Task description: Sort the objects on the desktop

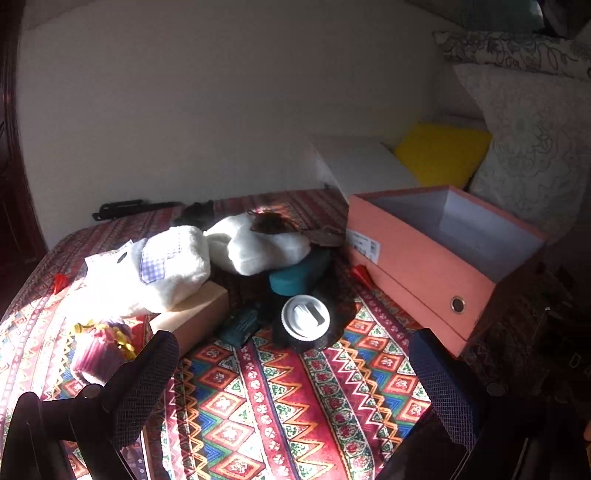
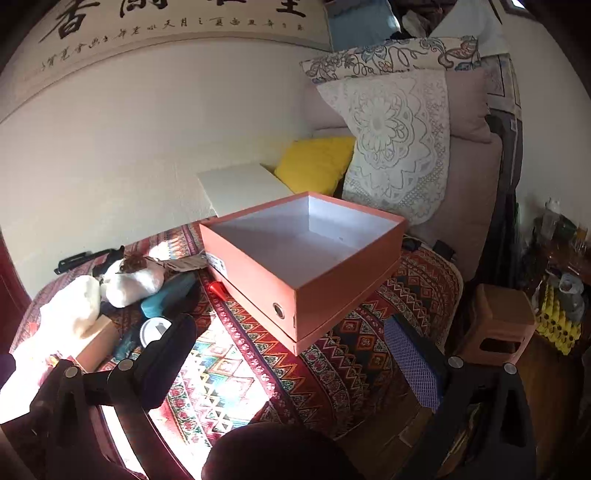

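Left wrist view: my left gripper (image 1: 291, 384) hangs over the worktop (image 1: 258, 406), which is covered in a red geometric-patterned cloth; jaws wide apart, nothing between them. Clutter sits ahead of them: a dark tumbler with a white screw lid (image 1: 305, 320), a teal hard case (image 1: 299, 275), two fluffy white fabric bundles (image 1: 177, 269), a tan cardboard box (image 1: 195, 317) under one bundle, a small purple ribbed pouch with yellow ribbon (image 1: 99, 350), and a dark green ridged item (image 1: 240, 325) I can't identify.

The open salmon-pink storage box with white interior (image 1: 439, 258) stands on the right of the worktop, empty, with a metal grommet on its front. A white sticker on its end is too blurred to read.

Right wrist view: my right gripper (image 2: 291, 365) is also spread open and empty, aimed at the same pink box (image 2: 306, 258). Only this view shows a calligraphy scroll with black Chinese characters (image 2: 166, 22) high on the wall; I can't read it reliably. It also shows a brown plastic stool (image 2: 498, 321) off the right edge. The purple pouch does not appear here. Both views catch a yellow cushion (image 2: 314, 162) and a lace-patterned pillow (image 2: 399, 144) behind the box.
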